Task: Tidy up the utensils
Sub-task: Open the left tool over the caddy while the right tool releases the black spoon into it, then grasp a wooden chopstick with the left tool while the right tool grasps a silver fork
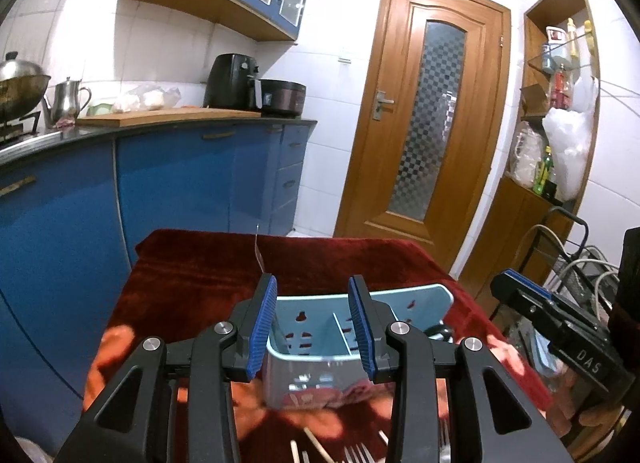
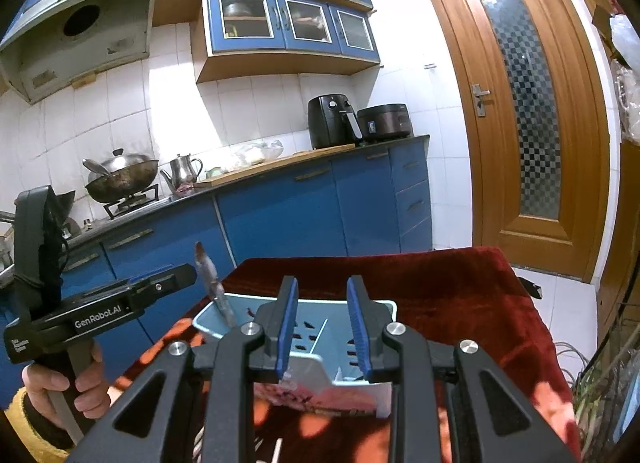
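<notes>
on my left wrist cam the left gripper (image 1: 312,327) has its blue pads spread apart with nothing between them, hovering just in front of the light blue utensil caddy (image 1: 412,301) that sits on the red cloth (image 1: 192,267), and a few forks (image 1: 356,453) and chopsticks (image 1: 316,443) lie on the cloth near the bottom edge. over on the right wrist cam the right gripper (image 2: 323,329) is spread apart too and holding nothing, same caddy right ahead with a knife (image 2: 216,291) standing tilted in its left compartment, while the left gripper shows at the left in a hand (image 2: 60,387).
</notes>
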The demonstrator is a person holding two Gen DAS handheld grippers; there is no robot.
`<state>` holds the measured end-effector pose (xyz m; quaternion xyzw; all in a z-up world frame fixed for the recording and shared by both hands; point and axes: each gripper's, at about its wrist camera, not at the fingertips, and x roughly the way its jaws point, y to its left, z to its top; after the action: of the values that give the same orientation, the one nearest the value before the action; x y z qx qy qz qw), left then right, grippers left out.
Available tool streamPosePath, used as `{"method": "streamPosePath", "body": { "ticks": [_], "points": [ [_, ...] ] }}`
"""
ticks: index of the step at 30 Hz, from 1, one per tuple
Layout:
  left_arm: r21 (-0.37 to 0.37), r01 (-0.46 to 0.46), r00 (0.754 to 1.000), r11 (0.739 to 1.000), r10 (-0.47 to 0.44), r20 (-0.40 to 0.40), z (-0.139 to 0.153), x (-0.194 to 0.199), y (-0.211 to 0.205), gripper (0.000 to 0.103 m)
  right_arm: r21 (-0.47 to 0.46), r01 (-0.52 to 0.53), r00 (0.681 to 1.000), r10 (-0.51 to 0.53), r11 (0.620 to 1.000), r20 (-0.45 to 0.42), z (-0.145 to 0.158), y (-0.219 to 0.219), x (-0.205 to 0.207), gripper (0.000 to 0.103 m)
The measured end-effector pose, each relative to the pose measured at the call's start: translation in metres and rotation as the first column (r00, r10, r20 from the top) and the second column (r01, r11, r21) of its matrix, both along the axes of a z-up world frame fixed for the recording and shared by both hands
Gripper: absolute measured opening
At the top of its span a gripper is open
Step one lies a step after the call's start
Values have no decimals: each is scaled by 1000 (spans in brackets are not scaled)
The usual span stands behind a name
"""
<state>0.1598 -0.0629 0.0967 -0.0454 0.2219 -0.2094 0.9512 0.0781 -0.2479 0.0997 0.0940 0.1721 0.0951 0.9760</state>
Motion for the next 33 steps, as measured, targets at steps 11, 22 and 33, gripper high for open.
{"method": "streamPosePath", "body": {
  "ticks": [11, 22, 33],
  "points": [
    [37, 4, 998, 999, -2, -63, 5, -36, 15, 38, 38, -29, 996, 32, 999, -78, 13, 8, -34, 28],
    [114, 36, 985, 993, -15, -173, -15, -54, 24, 38, 56, -38, 969, 50, 998, -241, -3, 14, -53, 28],
    [165, 68, 935, 984, -5, -355, -59, -48, 24, 38, 95, -13, 929, 47, 995, -366, -31, 5, -64, 28]
  ]
}}
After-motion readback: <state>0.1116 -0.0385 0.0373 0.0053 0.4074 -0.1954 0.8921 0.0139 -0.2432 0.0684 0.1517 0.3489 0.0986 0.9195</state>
